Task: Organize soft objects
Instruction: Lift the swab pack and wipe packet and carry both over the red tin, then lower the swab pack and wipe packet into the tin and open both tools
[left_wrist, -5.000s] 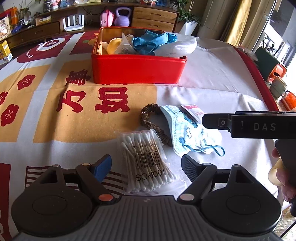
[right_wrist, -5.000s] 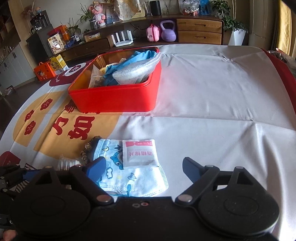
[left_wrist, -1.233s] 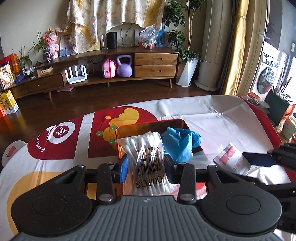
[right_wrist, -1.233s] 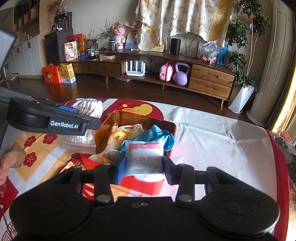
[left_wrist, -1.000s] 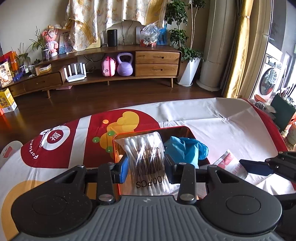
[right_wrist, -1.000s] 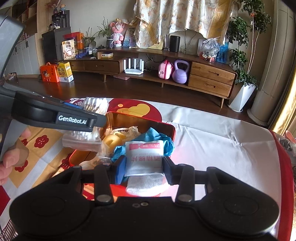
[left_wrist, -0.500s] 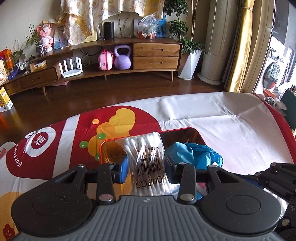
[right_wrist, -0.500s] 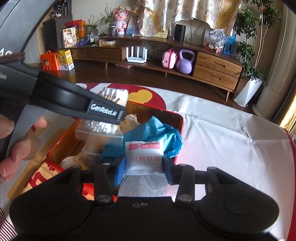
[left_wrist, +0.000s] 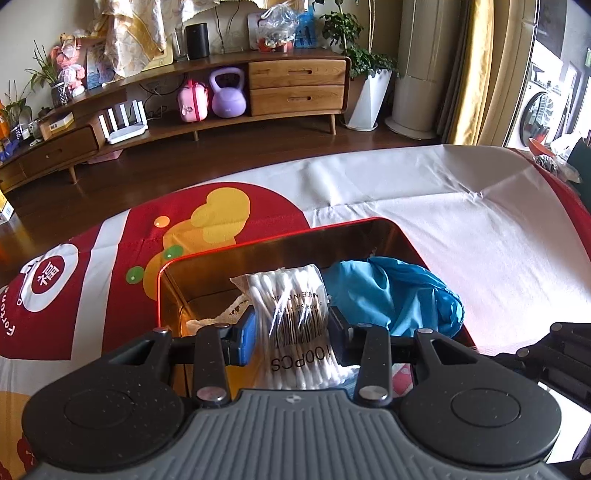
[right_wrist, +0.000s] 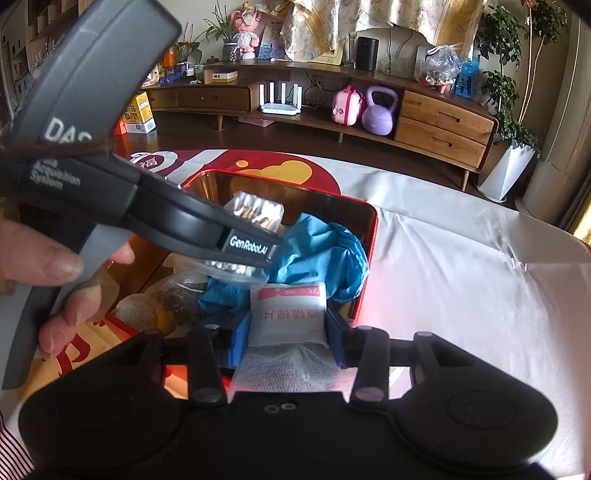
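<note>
1. The left gripper (left_wrist: 290, 328) pinches a clear bag of cotton swabs (left_wrist: 291, 314) across its middle, so the bag's long axis runs away from the camera, its far end over the open red tin (left_wrist: 280, 236).
2. The right gripper (right_wrist: 288, 328) pinches a white wipe sachet (right_wrist: 290, 314) by its left and right edges, with white mesh below it.
3. In the right wrist view, the tin lies directly below and just beyond both grippers. The left gripper reaches in from the left and holds the swabs above the tin's middle, while the sachet hangs over the near right corner.
4. A crumpled blue glove (right_wrist: 325, 254) fills the tin's right half, and yellowish items sit at its near left.
5. Both loads appear ready to release. The left one looks nearer the tin's free space, so its drop seems the simpler. The sachet would land on the glove or close to the near wall.
</note>
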